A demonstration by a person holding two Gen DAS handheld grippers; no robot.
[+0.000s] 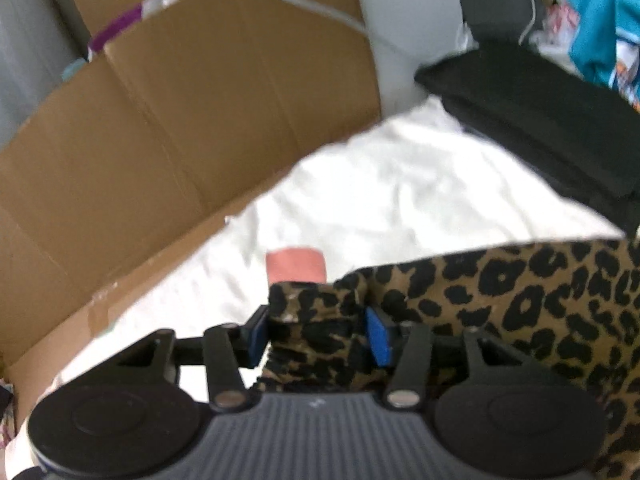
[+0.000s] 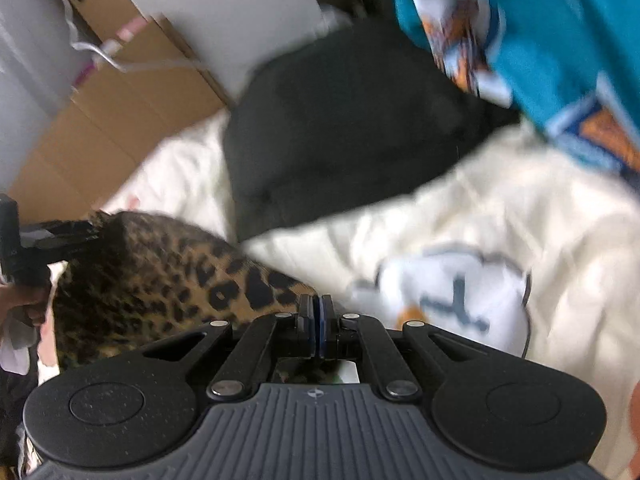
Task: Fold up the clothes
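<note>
The left gripper point(image 1: 316, 336) has a bunched corner of the leopard-print garment point(image 1: 520, 300) wedged between its blue pads point(image 1: 378, 336), jaws parted around the wad. The right gripper point(image 2: 318, 330) is pinched fully together at the cloth's other end; whether fabric is caught there I cannot tell. The garment stretches sideways between the two, its long axis running left to right, over a white sheet point(image 1: 400, 184). Beyond lie a folded black garment point(image 1: 540, 120), a teal printed top point(image 2: 540, 40) and flattened cardboard point(image 1: 180, 120).
</note>
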